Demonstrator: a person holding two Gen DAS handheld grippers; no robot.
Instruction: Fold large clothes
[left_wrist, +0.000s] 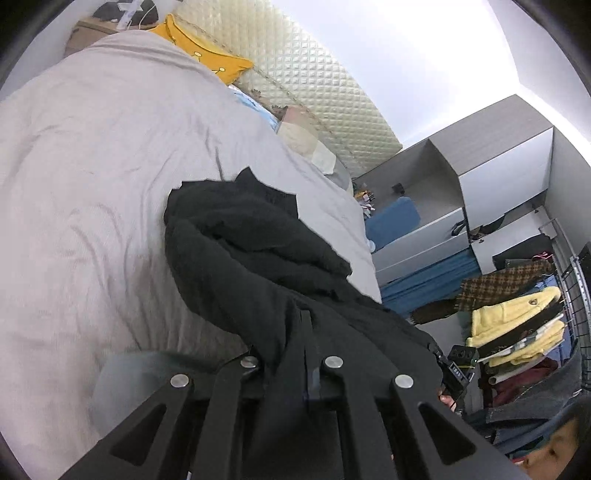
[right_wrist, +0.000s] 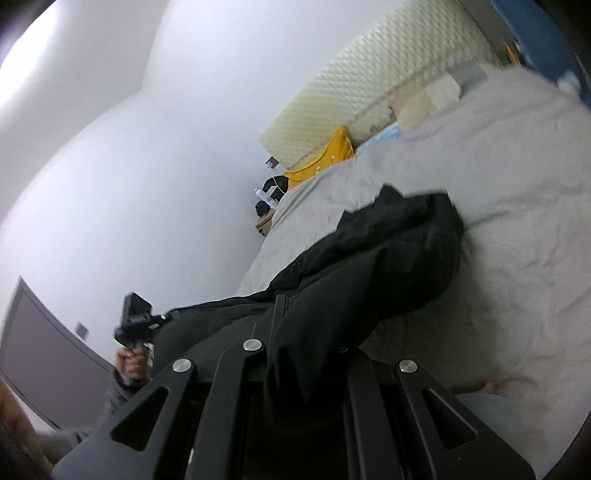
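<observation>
Grey bedcover under black garment; left gripper, right gripper jaws clamped on it.

A wide bed covered with a pale grey, wrinkled sheet fills the room, with a cream quilted diamond-pattern headboard behind it and a mustard-yellow cushion leaning at its head. Plain white walls and a white ceiling are evenly lit. Beside the bed stands a grey open wardrobe, near a rack of hanging yellow and checked clothes.
</observation>
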